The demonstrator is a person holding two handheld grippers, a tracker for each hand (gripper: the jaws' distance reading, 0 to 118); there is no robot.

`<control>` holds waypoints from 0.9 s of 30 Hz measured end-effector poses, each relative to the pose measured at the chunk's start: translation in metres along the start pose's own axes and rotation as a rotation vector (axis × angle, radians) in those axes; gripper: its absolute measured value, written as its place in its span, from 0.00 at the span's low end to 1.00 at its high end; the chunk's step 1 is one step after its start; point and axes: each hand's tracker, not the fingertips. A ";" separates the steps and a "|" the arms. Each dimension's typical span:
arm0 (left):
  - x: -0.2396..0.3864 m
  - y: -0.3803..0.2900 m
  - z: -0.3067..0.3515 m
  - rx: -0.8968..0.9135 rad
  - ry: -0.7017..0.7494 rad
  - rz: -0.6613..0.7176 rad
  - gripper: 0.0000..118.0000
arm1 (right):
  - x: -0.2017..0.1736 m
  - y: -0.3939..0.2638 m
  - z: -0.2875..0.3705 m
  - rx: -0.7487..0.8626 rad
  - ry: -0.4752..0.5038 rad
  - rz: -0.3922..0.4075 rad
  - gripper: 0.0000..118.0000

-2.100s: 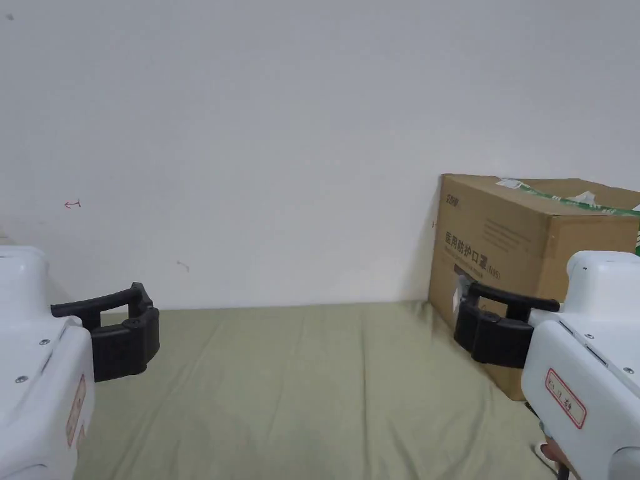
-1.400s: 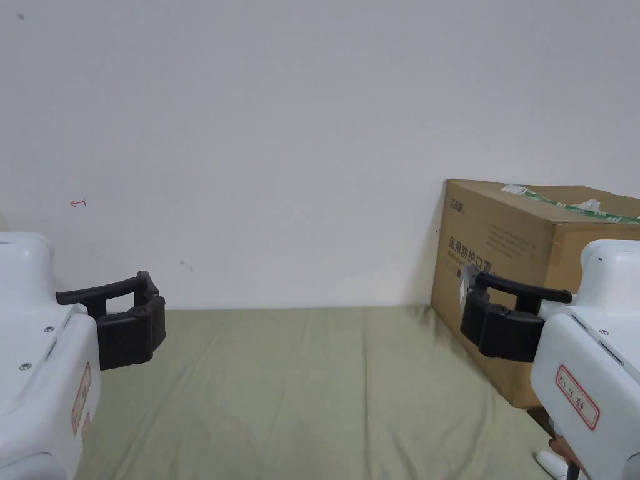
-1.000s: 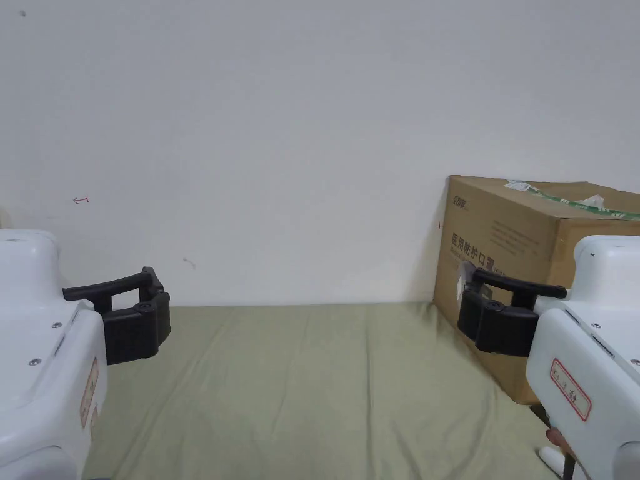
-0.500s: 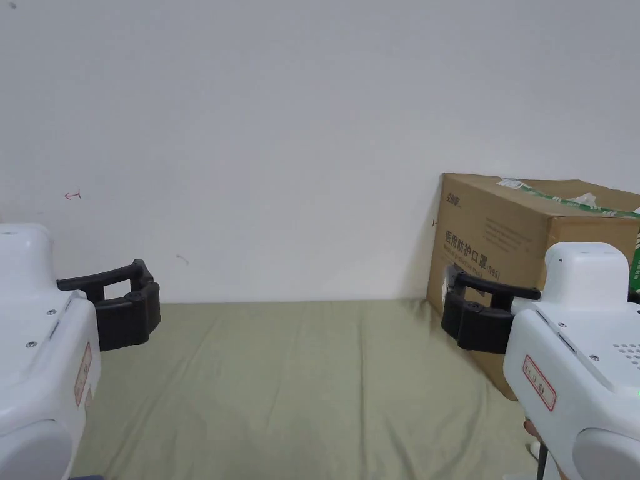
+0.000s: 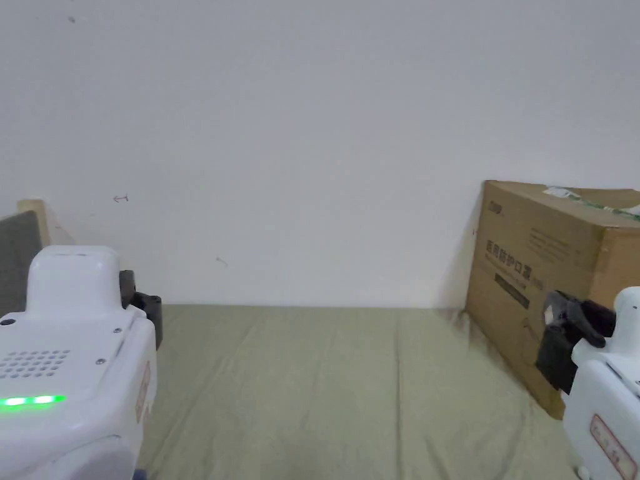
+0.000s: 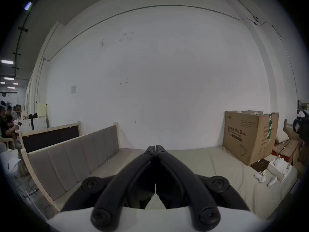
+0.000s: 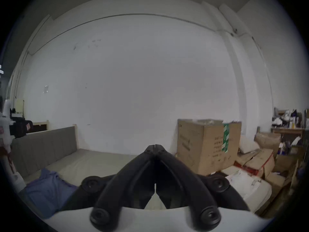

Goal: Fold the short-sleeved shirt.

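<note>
Shirt point(image 7: 45, 188) lies crumpled on the bed point(image 7: 93, 160), low and left of the right claw point(image 7: 155, 146). Both claws clenched, empty; left claw point(image 6: 155, 146) likewise. Soft, light; likely best grasped at shoulders.

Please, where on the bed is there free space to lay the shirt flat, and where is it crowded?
The green sheet is bare between the padded headboard and the cardboard box, up to the wall. The blue shirt lies crumpled near the headboard end. Beyond the box, cartons crowd the side.
</note>
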 end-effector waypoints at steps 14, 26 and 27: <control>-0.085 -0.027 0.038 -0.111 0.302 -0.023 0.00 | -0.078 -0.015 -0.023 -0.025 0.256 0.009 0.00; -0.225 -0.062 0.108 -0.235 0.679 0.000 0.00 | -0.289 -0.052 -0.020 -0.120 0.716 0.001 0.00; -0.226 -0.064 0.103 -0.242 0.672 -0.005 0.00 | -0.292 -0.050 -0.020 -0.119 0.718 0.003 0.00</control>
